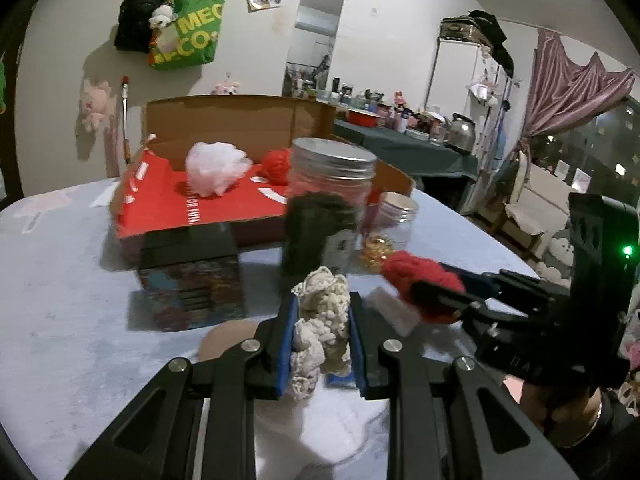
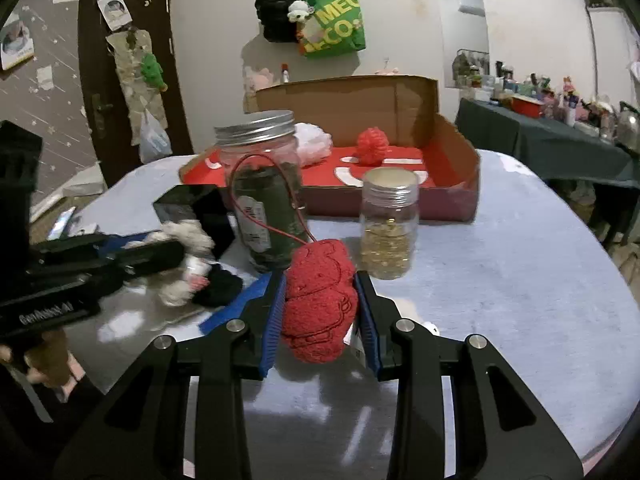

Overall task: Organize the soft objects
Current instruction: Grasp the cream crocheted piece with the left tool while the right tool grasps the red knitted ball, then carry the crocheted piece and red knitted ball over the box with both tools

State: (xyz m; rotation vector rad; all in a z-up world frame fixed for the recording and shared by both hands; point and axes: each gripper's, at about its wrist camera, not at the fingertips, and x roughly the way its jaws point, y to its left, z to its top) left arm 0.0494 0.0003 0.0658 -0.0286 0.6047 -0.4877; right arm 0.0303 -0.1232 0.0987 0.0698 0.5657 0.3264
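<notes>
a cream crocheted piece (image 1: 320, 320) was seen clamped between the blue pads of the left gripper (image 1: 323, 334), its jaws drawn nearly together on the yarn, with the lower part of the piece hanging loose below the pads; a red knitted piece (image 2: 320, 304) was held the same way by the right gripper (image 2: 320, 308), pressed from both sides and raised clear of the pale blue tablecloth (image 2: 500, 300); both grippers were pointed toward an open cardboard box (image 1: 240, 120) with a red floor, set at the far side of the table, in which a white mesh puff (image 1: 218, 168) and a red yarn ball (image 2: 373, 145) were already lying; between the grippers and the box a large lidded jar (image 2: 266, 184) with dark contents, a small jar (image 2: 389, 228) of golden bits and a black-topped block (image 1: 192, 276) were standing; a black soft item (image 2: 218, 286) was left on the cloth beside the left gripper, as seen from the right wrist; the step in hand was judged to be the carrying of two picked-up soft things to the box, the lifting being done and the placing not; the next move was thought to call for both loads to be kept high enough to pass over or around the jars and the box's near wall, and to be released only once over the red floor; a red cord (image 2: 260, 200) trailing across the large jar was noted as a possible snag.
</notes>
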